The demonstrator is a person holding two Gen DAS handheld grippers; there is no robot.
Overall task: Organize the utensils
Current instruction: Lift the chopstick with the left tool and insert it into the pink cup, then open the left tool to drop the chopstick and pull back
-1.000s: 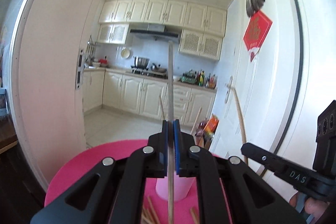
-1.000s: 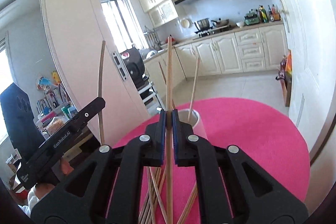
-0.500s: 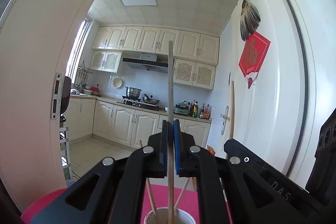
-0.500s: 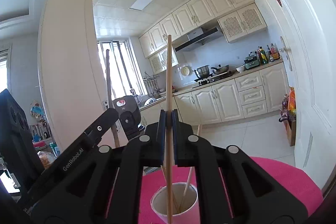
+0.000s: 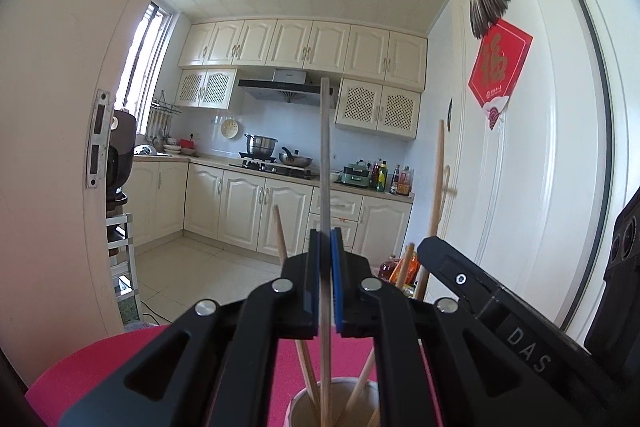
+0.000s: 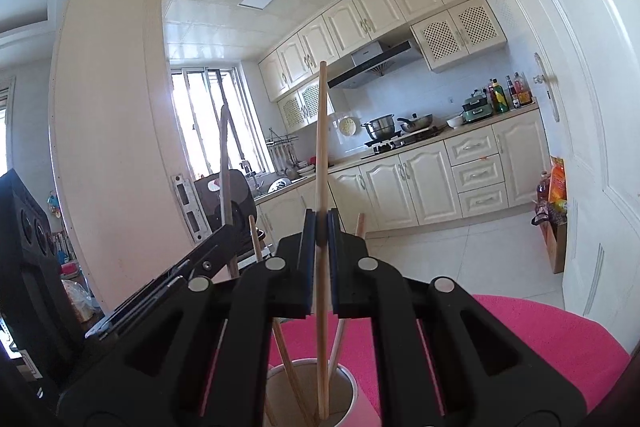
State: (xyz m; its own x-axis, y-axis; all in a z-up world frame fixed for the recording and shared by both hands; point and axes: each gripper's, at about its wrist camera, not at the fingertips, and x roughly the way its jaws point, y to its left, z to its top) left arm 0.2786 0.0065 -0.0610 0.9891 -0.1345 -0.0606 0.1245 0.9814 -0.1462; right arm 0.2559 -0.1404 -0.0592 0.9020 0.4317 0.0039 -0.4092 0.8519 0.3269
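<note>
My left gripper [image 5: 325, 259] is shut on a wooden chopstick [image 5: 325, 155] that stands upright with its lower end inside a pale cup [image 5: 296, 397]. My right gripper [image 6: 321, 239] is shut on another wooden chopstick [image 6: 321, 147], its lower end also inside the cup [image 6: 356, 393]. Two or three more chopsticks [image 6: 253, 235] lean in the cup. The right gripper shows at the right of the left wrist view [image 5: 480, 291]; the left gripper shows at the left of the right wrist view [image 6: 188, 267]. The cup stands on a round pink table [image 6: 540, 339].
A white door [image 5: 520, 187] with a red paper sign stands close on the right. A cream door frame [image 5: 60, 147] is at the left. A kitchen with cabinets [image 5: 260, 203] lies beyond the table.
Both grippers have dropped slightly over the cup, still holding their chopsticks upright. The chopstick ends now reach deeper into the cup. A second ago loose chopsticks on the table were in view.
</note>
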